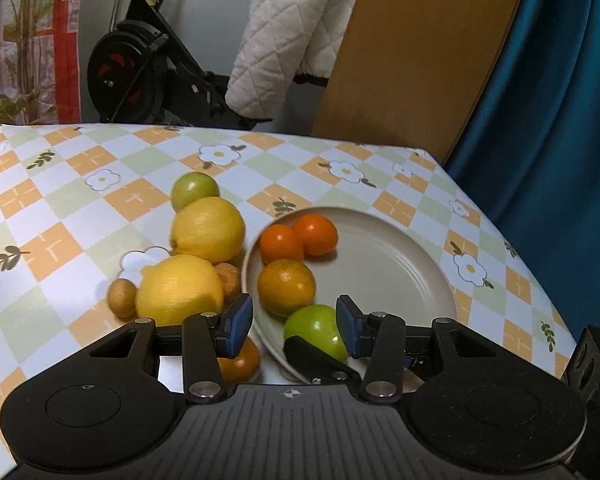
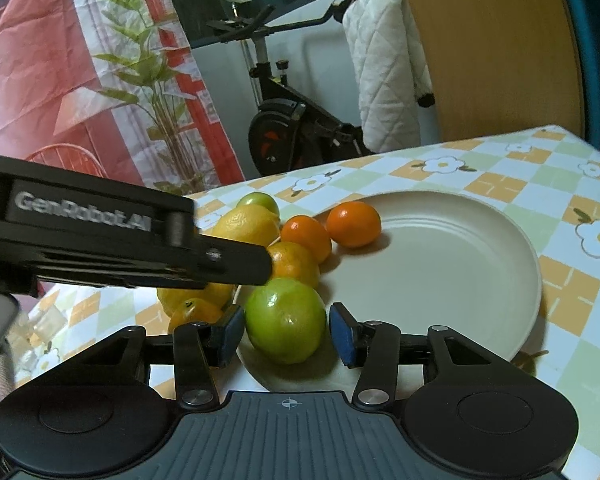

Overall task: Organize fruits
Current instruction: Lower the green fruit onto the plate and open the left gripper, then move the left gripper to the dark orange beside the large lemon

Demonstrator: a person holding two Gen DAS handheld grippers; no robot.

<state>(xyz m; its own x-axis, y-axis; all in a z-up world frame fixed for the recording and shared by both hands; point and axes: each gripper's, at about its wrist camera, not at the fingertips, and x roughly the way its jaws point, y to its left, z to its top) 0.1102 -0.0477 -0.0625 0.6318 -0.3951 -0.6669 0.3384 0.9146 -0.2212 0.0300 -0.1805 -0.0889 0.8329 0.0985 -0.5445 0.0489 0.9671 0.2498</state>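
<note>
The green fruit point(image 2: 285, 320) sits on the near-left edge of the plate point(image 2: 480, 240), right between the spread fingers of the right gripper point(image 2: 285, 336). Both pads look just off its skin, so that gripper is open around it, not clamped. It's basically round, so no real long axis to call; there's a shiny highlight on its top.

Just behind it on the plate are three oranges point(image 2: 354, 224) in a curved row along the left rim. Off the plate to the left, two lemons point(image 1: 207, 229) lie one behind the other, with a second green fruit point(image 1: 195, 189) at the far end.

The left gripper point(image 1: 295, 320) is open too, hovering over the plate's near-left rim. Its view shows two small brown fruits point(image 1: 121, 297) by the near lemon, which the right view misses. The right view has the left gripper's black arm crossing over the lemons.
</note>
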